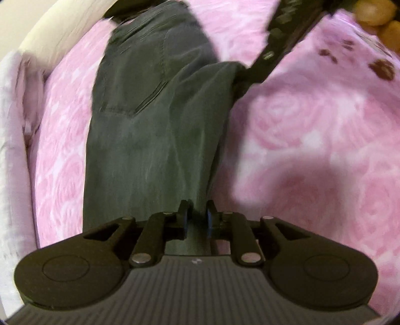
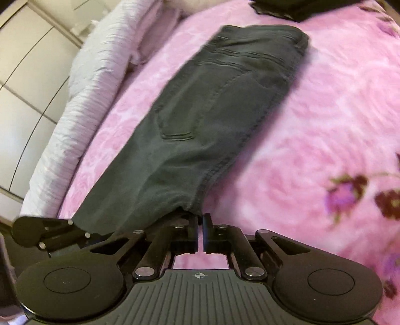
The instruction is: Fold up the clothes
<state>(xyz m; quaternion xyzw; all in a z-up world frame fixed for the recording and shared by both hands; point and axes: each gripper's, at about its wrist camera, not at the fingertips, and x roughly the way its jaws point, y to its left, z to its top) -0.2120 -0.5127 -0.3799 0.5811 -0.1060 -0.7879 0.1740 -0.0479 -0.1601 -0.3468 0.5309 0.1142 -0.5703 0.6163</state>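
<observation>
Both grippers' fingers [image 1: 185, 220] [image 2: 193, 233] pinch the dark grey trousers [image 2: 207, 120], doubled lengthwise on the pink bedspread [image 2: 312, 140].

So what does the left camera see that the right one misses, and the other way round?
Only the left wrist view shows brownish rounded shapes, too blurred to identify, at the far right corner.

Only the right wrist view shows the pale cabinet doors and the jeans' waistband end.

Both show the dark jeans on the pink rose blanket, with the left hand-held gripper and right hand-held gripper each pinching fabric, and each catches the other gripper.
</observation>
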